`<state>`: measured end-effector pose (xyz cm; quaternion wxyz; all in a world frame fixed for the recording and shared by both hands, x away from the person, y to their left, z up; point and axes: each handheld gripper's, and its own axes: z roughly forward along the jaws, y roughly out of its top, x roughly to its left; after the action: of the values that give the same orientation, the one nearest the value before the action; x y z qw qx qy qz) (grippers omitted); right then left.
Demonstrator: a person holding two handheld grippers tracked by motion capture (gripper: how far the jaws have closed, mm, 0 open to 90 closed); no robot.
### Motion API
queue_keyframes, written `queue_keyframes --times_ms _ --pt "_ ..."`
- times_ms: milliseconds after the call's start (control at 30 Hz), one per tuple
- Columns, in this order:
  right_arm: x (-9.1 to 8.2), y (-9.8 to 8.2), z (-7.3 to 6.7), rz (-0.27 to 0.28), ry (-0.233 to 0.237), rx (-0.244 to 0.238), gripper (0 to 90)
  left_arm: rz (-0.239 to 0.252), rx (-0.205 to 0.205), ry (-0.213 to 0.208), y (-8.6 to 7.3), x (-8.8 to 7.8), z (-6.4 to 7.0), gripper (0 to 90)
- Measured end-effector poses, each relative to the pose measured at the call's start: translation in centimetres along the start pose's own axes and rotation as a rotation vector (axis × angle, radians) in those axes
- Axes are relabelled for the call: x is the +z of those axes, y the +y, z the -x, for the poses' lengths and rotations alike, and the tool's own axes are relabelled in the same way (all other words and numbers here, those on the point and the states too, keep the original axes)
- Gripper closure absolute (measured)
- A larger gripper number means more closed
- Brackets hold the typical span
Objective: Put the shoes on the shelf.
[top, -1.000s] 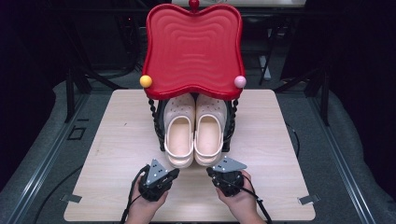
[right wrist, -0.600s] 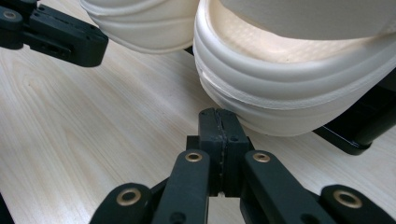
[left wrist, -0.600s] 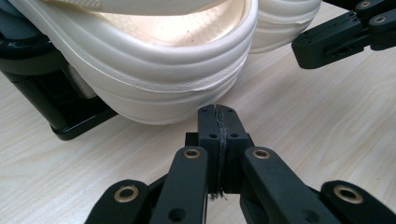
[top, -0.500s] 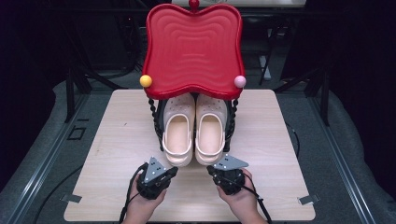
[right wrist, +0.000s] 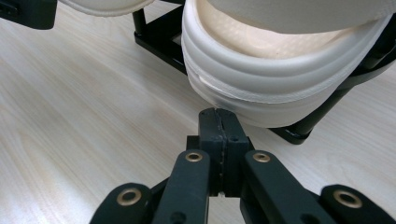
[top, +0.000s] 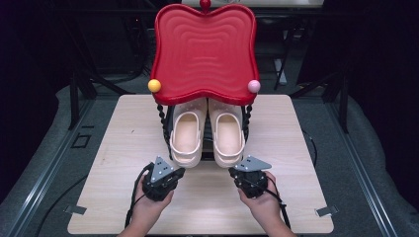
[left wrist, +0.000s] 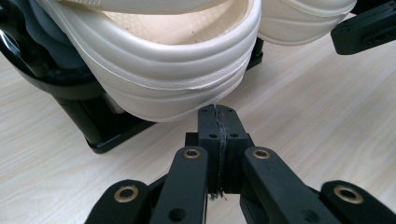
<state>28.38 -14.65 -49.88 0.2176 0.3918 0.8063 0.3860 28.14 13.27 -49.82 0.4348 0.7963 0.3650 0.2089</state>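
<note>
So this looks like square one to me: the two cream-white foam clogs, the left clog (top: 187, 139) and the right clog (top: 228, 139), sit side by side, toes tucked under the glossy red wavy-edged plastic tray top (top: 204, 52) of a black beaded-post rack (top: 161, 118), heels sticking out toward the person over the light wood-grain desk (top: 123, 148). Nothing is lifted or shifted as far as I can tell, so pretty much the whole job of getting the shoes off that rack is left. The left claw (top: 174, 174) is parked just short of the left clog's heel, and in the left gripper view you can see its jaws pressed flat together with nothing between them, tips right by the heel rim (left wrist: 187, 100) but I can't say for sure they touch. Same deal for the right claw (top: 241, 174): jaws squeezed together on nothing, nose up near the other heel (right wrist: 261, 102). Count-wise: two clogs, one rack with one red tray, two claws, two hands, plus little ball knobs on the tray, a yellow ball (top: 154, 85), a pink ball (top: 254, 86) and a red ball (top: 204, 5) at the top.
</note>
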Motion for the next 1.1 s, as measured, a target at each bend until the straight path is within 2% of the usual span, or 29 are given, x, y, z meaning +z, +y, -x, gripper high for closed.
queue_keyframes --times_ms 267,533,633,833,1100 --pt "0.1 0.9 0.3 -0.01 -0.032 -0.027 90.0 0.004 0.006 0.018 1.3 0.8 -0.4 90.0" --pt "0.6 2.1 0.9 0.002 -0.046 -0.02 90.0 0.009 -0.002 0.044 2.6 1.1 -1.3 90.0" --pt "0.9 2.6 1.1 0.002 -0.056 -0.016 90.0 0.012 -0.021 0.047 3.1 1.4 -1.8 90.0" --pt "1.4 3.4 1.5 0.002 -0.065 -0.014 90.0 0.001 -0.005 0.056 3.9 1.8 -2.0 90.0" --pt "2.6 4.5 1.3 0.011 -0.064 -0.025 90.0 0.002 -0.015 0.07 4.7 2.8 -2.5 90.0"
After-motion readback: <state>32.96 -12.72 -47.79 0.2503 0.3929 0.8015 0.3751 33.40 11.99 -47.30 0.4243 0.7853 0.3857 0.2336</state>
